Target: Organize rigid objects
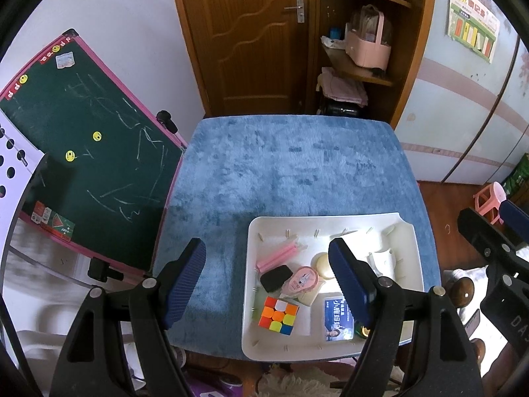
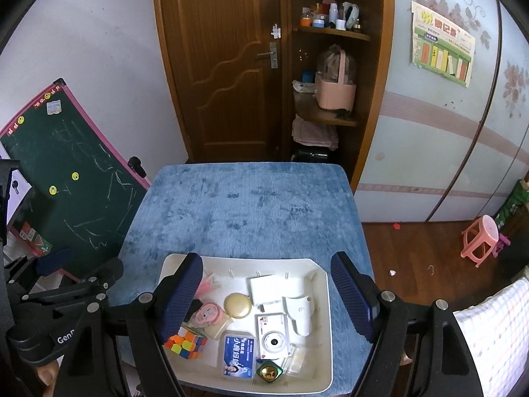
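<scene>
- the white tray (image 2: 325, 330) sits at the near edge of the blue-covered worktop (image 2: 251, 205), and every small rigid thing in view lies inside it; the cloth beyond the tray is bare.
- in the tray: a colour cube (image 2: 185, 343) at the near left, a blue card case (image 2: 238, 354) beside it, a white camera (image 2: 273, 335) in the middle, a round beige compact (image 2: 237, 305), a pink tape dispenser (image 1: 302, 280), a black pad (image 1: 275, 278), pink sticks (image 1: 279, 255), a white box (image 2: 266, 288) and a green-gold trinket (image 2: 269, 372) at the near rim.
- the left tool (image 1: 269, 283) hangs above the tray's left part, jaws spread wide and holding nothing.
- the right tool (image 2: 266, 301) hovers over the tray's middle, also spread wide and empty.
- this fits either things gathered into the tray or things waiting to be laid out from it; the pictures do not settle which.
- for any grasp here, my judgement: items touch or overlap, so come straight down, span one item's flat sides, and avoid nudging neighbours.
- the cube offers square faces; the compact may slip.
</scene>
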